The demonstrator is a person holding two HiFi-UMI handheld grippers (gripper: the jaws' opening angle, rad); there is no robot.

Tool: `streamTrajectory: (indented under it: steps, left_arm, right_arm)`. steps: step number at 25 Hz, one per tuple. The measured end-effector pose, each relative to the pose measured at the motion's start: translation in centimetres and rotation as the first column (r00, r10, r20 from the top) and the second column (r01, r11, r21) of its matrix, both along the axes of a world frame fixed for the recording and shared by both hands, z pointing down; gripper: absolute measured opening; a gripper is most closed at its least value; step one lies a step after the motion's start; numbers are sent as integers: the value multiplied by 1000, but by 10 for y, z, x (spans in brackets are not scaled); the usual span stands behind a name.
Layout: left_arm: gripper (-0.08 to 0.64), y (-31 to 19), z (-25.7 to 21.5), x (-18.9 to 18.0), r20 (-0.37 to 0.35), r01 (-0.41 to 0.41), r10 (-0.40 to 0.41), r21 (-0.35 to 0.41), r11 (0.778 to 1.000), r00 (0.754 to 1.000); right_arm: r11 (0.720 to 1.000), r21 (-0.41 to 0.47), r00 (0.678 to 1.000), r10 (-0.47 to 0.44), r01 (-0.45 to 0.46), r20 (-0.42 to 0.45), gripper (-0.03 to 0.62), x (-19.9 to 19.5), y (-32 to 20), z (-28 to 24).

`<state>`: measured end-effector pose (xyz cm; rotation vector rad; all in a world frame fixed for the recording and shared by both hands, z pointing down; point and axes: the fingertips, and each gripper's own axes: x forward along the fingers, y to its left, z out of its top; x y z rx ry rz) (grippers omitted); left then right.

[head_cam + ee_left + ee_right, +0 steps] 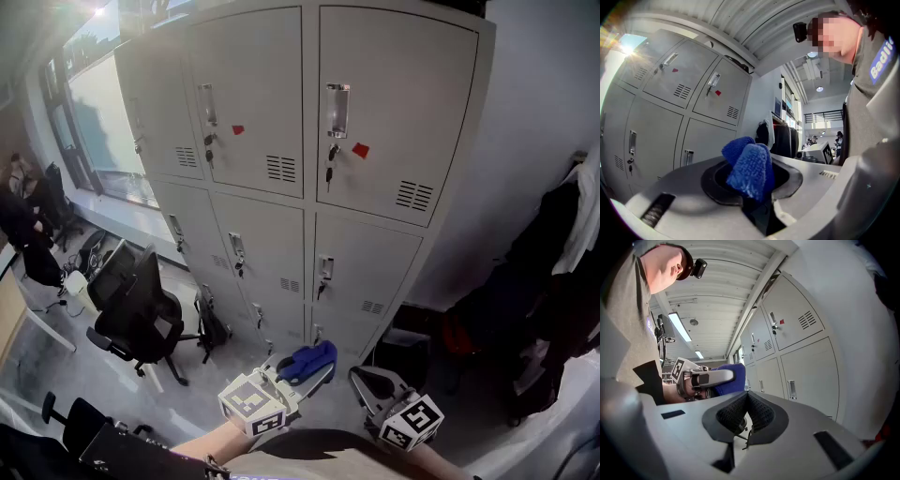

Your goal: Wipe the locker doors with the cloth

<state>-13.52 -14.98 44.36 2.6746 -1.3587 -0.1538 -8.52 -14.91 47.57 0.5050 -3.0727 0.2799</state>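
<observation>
Head view looks down on a grey locker bank [309, 141] standing against the far wall, its doors in rows with small handles, vent slots and keys hanging at the locks. Two upper doors carry a red tag [360, 149]. Both grippers are held low at the near edge, well apart from the doors. The left gripper [317, 373] points toward the bottom row of lockers with its jaws clamped on the blue cloth [302, 360]. The cloth bunches out beyond the jaw tips and touches no door. In the left gripper view it fills the gap between the pads as a folded, fluffy wad, and the lockers rise behind it to the left. The right gripper [367, 384] sits just right of the left one, apart from it. In the right gripper view its two black ribbed pads [761, 413] meet at the tips with nothing between them. A black office chair [141, 314] stands on the floor to the left, and dark clothes [553, 272] hang at the right.
</observation>
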Motion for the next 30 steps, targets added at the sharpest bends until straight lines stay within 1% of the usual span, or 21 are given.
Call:
streamTrajectory:
  steps: [12,15,17,18,20,21,22,24,25,26,27,28,30]
  left_arm:
    - [123,0,0,3,-4,-4,4,0,1000,1000]
    - [123,-3,-2,1,9,1,-1,10,1000,1000]
    - [123,-10,-17,-7,51,12,-15,61,998,999]
    - [123,-17,-31,-14,85,19,-28,106,994,996]
    - [123,-33,-69,-30,174,37,-75,210,977,982]
    - [123,-42,-91,-38,225,49,-109,256,965,968]
    - [123,-51,-113,-45,278,62,-147,292,954,949]
    - [123,-70,-160,-54,381,79,-224,360,929,897]
    - [123,-79,-184,-57,431,73,-262,407,911,864]
    - [123,-88,-208,-59,479,55,-301,462,885,824]
    - [123,-95,-232,-60,524,29,-344,519,854,779]
    - [123,-102,-255,-60,560,3,-393,572,820,730]
    - [123,-114,-299,-55,603,-38,-490,654,756,630]
  right_arm:
    - [1000,-15,1000,7,-7,10,5,3,2,0]
    - [1000,-28,1000,7,-6,18,5,3,2,2]
    - [1000,-29,1000,7,-7,18,5,4,2,2]
    - [1000,-28,1000,6,-5,18,5,4,2,1]
    - [1000,-22,1000,5,-5,23,5,5,2,-1]
    - [1000,-21,1000,9,-9,27,5,6,1,-2]
    - [1000,-22,999,15,-15,30,5,8,1,-1]
    - [999,-32,999,28,-27,24,5,12,-1,1]
    - [999,-38,999,34,-33,21,5,13,-1,2]
    - [998,-42,999,40,-39,21,5,14,-2,2]
    - [998,-43,999,45,-44,24,5,14,-2,1]
    - [998,-41,998,50,-49,28,5,15,-2,0]
    - [997,-39,998,62,-61,33,5,18,-5,-3]
